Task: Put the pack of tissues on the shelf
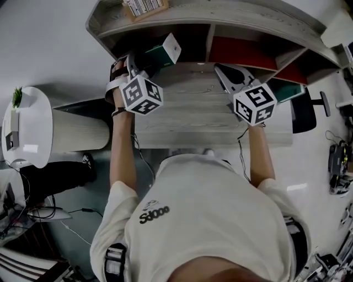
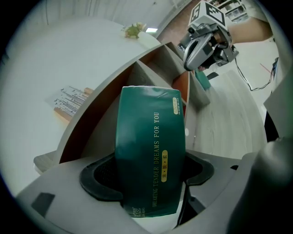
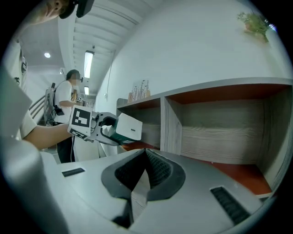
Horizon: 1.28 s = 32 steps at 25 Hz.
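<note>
A dark green pack of tissues [image 2: 151,155] with a white end [image 1: 172,48] stands upright between the jaws of my left gripper [image 2: 149,172], which is shut on it. In the head view the left gripper [image 1: 149,61] holds the pack at the mouth of the left compartment of the grey shelf [image 1: 209,22]. The right gripper view shows the pack [image 3: 127,128] level with that opening. My right gripper [image 3: 145,157] is shut on nothing, its pads touching. It hovers over the wooden tabletop in front of the middle compartment [image 1: 230,74].
A barcoded box [image 1: 144,6] lies on top of the shelf. The compartments have red-brown floors [image 3: 238,176]. A white round stand with a small plant [image 1: 17,96] is at the left, a black chair [image 1: 306,110] at the right. Another person [image 3: 68,91] stands in the background.
</note>
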Motion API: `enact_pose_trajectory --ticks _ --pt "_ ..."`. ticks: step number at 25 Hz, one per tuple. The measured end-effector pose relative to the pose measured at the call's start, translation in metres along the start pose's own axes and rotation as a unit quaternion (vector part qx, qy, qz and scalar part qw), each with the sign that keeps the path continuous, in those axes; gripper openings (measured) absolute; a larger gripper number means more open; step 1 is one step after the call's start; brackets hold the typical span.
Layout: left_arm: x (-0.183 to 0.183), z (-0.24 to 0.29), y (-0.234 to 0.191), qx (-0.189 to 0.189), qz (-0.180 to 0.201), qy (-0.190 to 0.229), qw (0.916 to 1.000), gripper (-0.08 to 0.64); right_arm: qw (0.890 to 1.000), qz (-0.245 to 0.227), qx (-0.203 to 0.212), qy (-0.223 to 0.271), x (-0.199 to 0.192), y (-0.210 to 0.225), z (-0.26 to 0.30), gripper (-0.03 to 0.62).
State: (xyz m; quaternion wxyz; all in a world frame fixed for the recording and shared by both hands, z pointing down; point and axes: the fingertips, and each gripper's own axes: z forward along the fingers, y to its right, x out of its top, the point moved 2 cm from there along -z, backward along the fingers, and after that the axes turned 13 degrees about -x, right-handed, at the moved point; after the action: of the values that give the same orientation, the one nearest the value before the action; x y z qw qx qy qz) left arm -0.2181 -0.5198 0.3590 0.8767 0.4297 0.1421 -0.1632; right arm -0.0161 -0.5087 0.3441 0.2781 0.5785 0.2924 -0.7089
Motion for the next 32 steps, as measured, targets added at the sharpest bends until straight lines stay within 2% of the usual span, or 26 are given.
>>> enact_pose_trajectory --ticks 11,15,18,20,25,28,32 --pt "-0.007 0.028 0.001 -0.005 0.069 -0.029 0.9972 0.382 1.000 0.004 -0.012 -0.027 -0.011 -0.006 0.002 -0.002" --pt "-0.011 0.038 0.010 0.013 0.119 -0.053 0.9914 0.383 0.999 0.012 -0.010 -0.035 -0.014 -0.008 0.004 -0.002" --pt "-0.019 0.049 0.017 0.006 0.134 -0.073 0.9883 0.395 0.999 0.007 -0.007 -0.040 -0.017 -0.011 0.005 -0.002" --pt "-0.023 0.054 0.018 -0.002 0.120 -0.075 0.9899 0.403 0.999 -0.002 -0.005 -0.041 -0.018 -0.013 0.004 -0.002" --pt "-0.020 0.061 0.015 -0.039 0.049 -0.034 0.9975 0.436 0.999 -0.001 0.002 -0.045 -0.021 -0.017 0.007 -0.002" --pt "-0.019 0.067 0.020 -0.078 0.044 -0.031 0.9955 0.501 0.999 -0.001 0.000 -0.048 -0.023 -0.018 0.010 -0.002" --pt "-0.017 0.070 0.018 -0.103 0.026 -0.023 0.9941 0.525 0.999 -0.012 -0.009 -0.042 -0.022 -0.019 0.013 -0.002"
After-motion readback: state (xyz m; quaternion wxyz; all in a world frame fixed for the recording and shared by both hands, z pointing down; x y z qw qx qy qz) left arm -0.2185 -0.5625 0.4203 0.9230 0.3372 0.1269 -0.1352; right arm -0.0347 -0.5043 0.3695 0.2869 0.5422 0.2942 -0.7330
